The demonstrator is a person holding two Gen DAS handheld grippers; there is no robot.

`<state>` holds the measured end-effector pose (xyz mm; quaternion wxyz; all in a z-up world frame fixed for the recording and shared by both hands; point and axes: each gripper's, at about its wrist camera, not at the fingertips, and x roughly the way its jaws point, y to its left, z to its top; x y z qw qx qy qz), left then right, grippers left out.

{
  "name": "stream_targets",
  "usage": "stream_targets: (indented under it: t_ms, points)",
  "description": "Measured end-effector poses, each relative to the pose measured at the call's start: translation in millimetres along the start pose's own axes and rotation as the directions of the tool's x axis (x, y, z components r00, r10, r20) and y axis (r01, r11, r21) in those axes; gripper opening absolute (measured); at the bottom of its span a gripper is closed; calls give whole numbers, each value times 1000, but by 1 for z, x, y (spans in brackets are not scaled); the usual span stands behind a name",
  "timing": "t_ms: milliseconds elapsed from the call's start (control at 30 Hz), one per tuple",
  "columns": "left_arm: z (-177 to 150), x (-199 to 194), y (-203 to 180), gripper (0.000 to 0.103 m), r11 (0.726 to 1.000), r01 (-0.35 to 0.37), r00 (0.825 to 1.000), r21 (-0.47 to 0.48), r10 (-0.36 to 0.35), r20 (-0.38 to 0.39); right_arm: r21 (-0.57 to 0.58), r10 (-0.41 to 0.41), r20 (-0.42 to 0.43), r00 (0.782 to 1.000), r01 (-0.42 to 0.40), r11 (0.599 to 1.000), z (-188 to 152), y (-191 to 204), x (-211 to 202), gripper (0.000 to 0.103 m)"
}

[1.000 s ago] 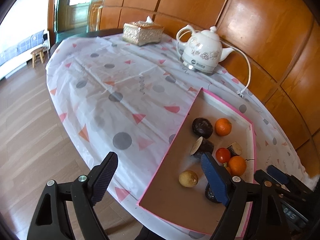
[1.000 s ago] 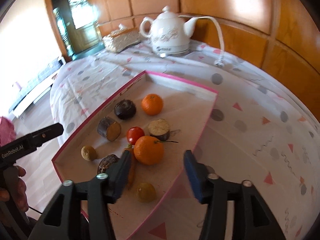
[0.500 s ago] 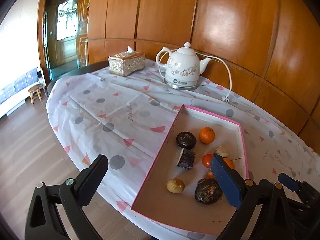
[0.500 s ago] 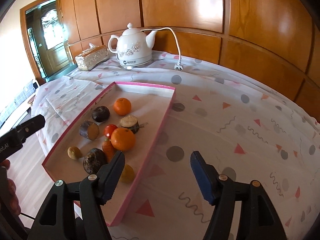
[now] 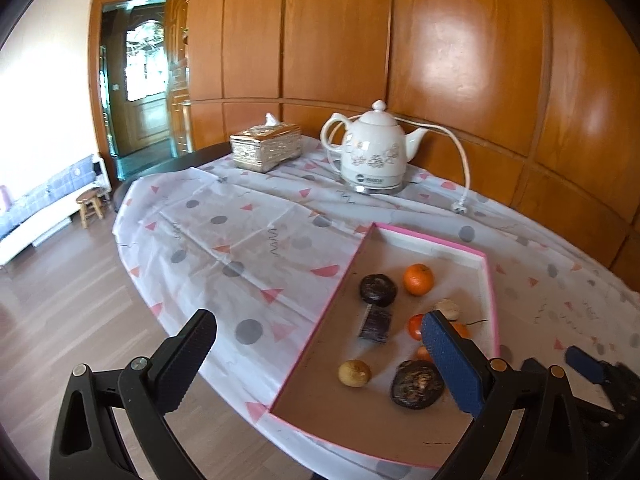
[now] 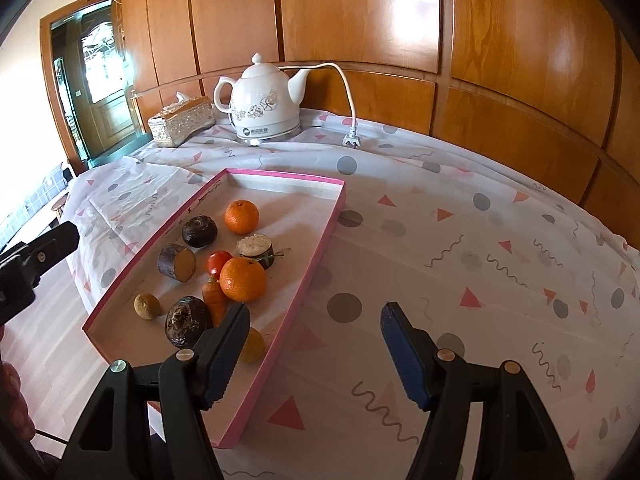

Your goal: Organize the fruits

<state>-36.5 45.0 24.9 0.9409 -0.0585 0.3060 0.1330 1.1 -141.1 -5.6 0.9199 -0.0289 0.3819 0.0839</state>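
Tablecloth (image 6: pixel 440 240) bears fruit tray (image 6: pixel 280 178) beyond both empty jaws.

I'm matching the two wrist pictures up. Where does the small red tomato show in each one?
Left wrist: tomato in the pink tray, lower right, half hidden behind the gripper's blue pad.
Right wrist: tomato left of centre, just above the near orange.
Shared landmark: white kettle at the table's far side.
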Motion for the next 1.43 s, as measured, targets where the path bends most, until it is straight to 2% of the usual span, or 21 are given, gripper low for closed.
stream_targets:
  t_ms: [100, 1000, 1433]
  points:
    - [-1, -1, 0, 103, 1000, -18, 1000, 6, 18, 10, -6, 2, 4, 1000, -2, 1000, 0, 2, -1, 69]
    - [0, 2, 2, 103, 1000, 7, 1000, -9, -7, 8, -33, 12, 7, 1000, -12, 999, 0, 11, 2, 69]
    - [-3, 5, 1, 103, 999, 32, 999, -7, -32, -1, -10, 10, 0, 1000, -10, 1000, 0, 2, 6, 69]
